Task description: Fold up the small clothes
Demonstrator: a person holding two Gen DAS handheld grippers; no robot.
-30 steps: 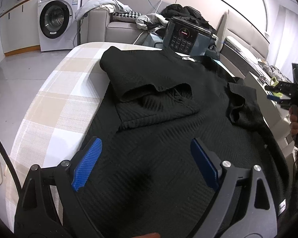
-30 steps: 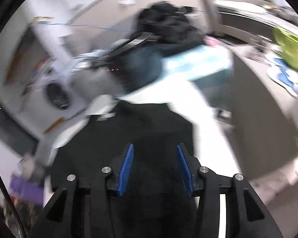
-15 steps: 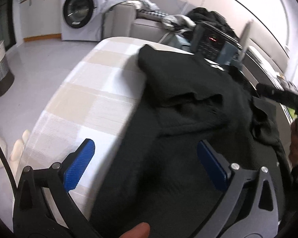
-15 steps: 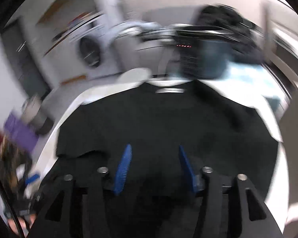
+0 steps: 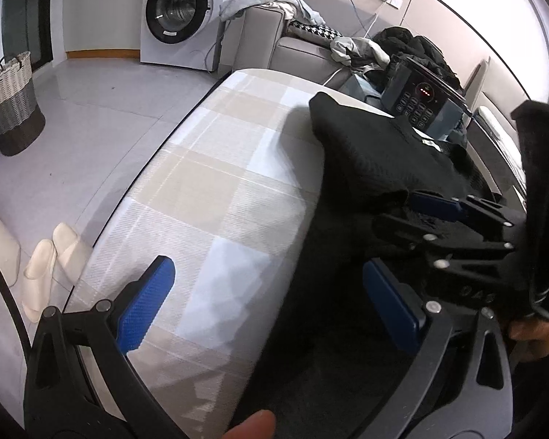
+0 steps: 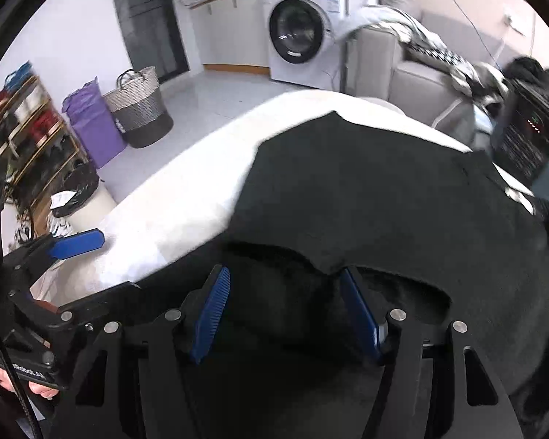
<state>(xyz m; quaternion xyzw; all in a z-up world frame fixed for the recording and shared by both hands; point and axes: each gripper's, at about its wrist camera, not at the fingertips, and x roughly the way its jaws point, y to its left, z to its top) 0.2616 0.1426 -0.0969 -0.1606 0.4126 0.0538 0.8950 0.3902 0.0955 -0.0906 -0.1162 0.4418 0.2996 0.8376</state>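
Your left claw (image 5: 271, 309) is standing wide open, its 2 blue pads (image 5: 144, 309) spread far apart, one over the checked tablecloth (image 5: 216, 197) and the other over the black knit top (image 5: 377, 161); it is gripping nothing. Whether the pads are touching the cloth, you cannot tell. Your right claw (image 6: 285, 314) is sitting partly open, narrower than the left, with its pads (image 6: 210, 312) framing the edge of the folded-over sleeve (image 6: 333, 256), nothing pinched between them. In the left wrist view it (image 5: 435, 206) is lying low on the top. The top is lying spread across the table (image 5: 157, 168), toward its far and right edges, leaving the left edge bare. A black appliance (image 5: 417, 100) is standing at the far edge, just behind the collar.
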